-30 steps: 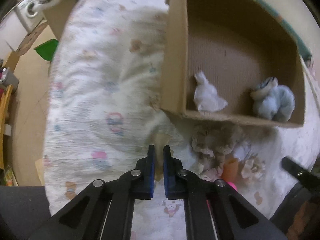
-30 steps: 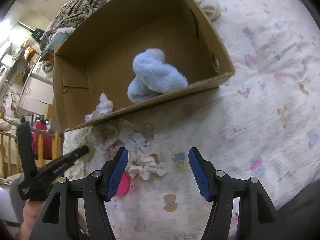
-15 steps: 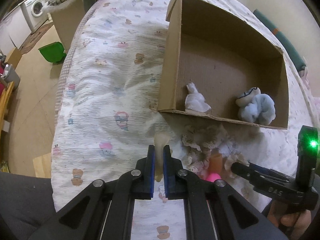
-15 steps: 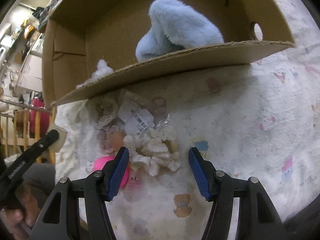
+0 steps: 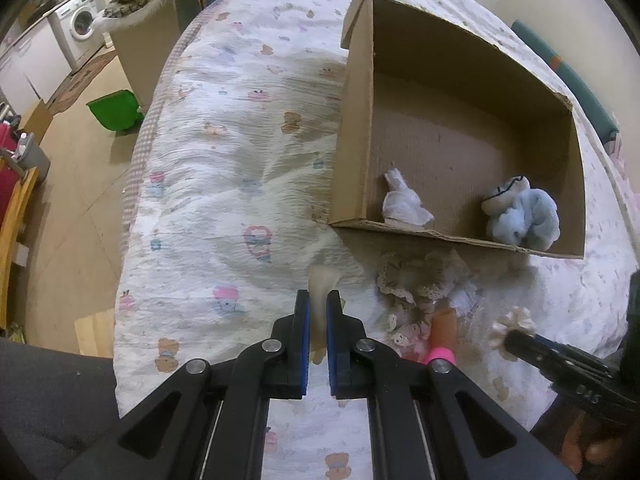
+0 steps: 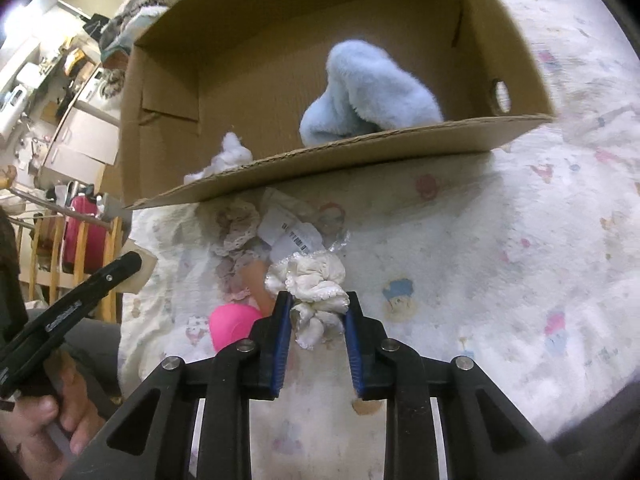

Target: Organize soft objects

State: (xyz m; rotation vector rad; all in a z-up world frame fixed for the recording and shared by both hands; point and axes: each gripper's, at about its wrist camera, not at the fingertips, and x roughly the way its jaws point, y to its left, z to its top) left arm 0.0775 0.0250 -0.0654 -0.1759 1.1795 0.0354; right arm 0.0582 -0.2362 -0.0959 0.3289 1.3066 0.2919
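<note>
A cardboard box lies on the bed and holds a white cloth and a blue plush toy; the toy also shows in the right wrist view. My left gripper is shut on a cream soft piece, left of the pile in front of the box. My right gripper is shut on a white scrunchie, which also shows in the left wrist view. A lace scrunchie, a pink object and a tagged packet lie beside it.
The bed has a white printed quilt. A green bin stands on the floor at the left, a washing machine farther back. Wooden furniture stands beyond the bed's left edge.
My right gripper has closed from wide open onto the white scrunchie. My left gripper has stayed shut on the cream piece and drawn back a little from the box.
</note>
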